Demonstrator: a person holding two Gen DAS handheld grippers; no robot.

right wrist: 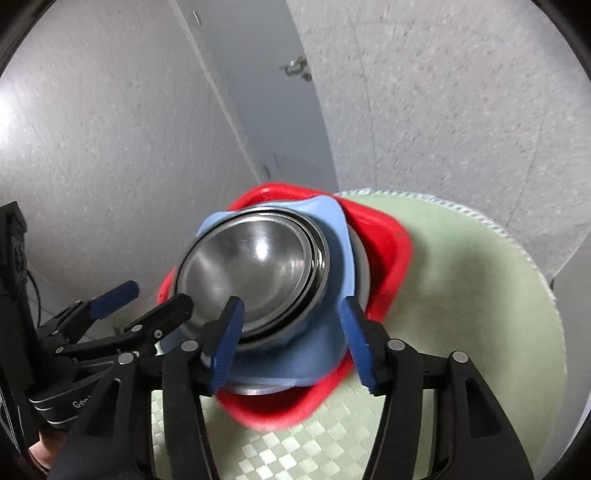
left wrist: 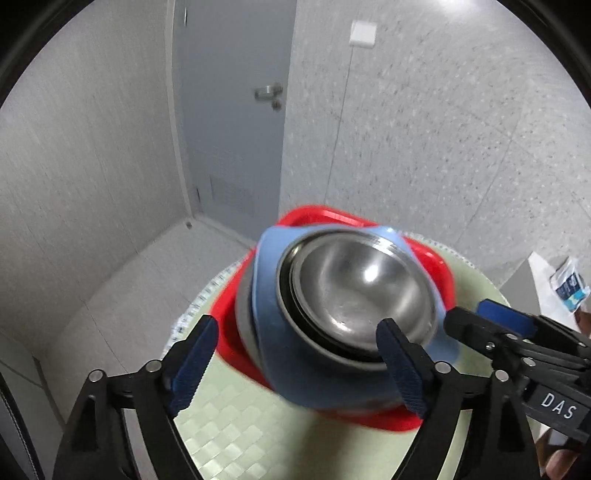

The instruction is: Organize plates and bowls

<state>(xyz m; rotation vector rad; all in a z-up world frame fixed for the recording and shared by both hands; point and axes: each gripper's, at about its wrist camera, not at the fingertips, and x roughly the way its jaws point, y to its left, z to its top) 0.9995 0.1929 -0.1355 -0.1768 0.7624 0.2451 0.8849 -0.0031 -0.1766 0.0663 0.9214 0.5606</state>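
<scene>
Nested steel bowls (left wrist: 354, 291) (right wrist: 255, 266) sit in a light blue dish (left wrist: 266, 280) (right wrist: 306, 354) with raised corners. Under the blue dish lies a grey bowl (left wrist: 243, 317), all inside a red square dish (left wrist: 321, 218) (right wrist: 388, 243). My left gripper (left wrist: 299, 363) (right wrist: 144, 302) stands wide open at the stack's near side; its right finger overlaps the steel rim, its left finger is beside the red dish. My right gripper (right wrist: 291, 341) (left wrist: 480, 317) is open, with the blue dish's near rim between its fingers and no pad pressing on it.
The stack stands on a round table with a pale green checked cloth (left wrist: 258, 424) (right wrist: 461, 295). Behind are a grey door with a handle (left wrist: 267, 92), speckled walls and a wall switch (left wrist: 364, 33). A blue-and-white packet (left wrist: 569, 284) lies on a ledge at the right.
</scene>
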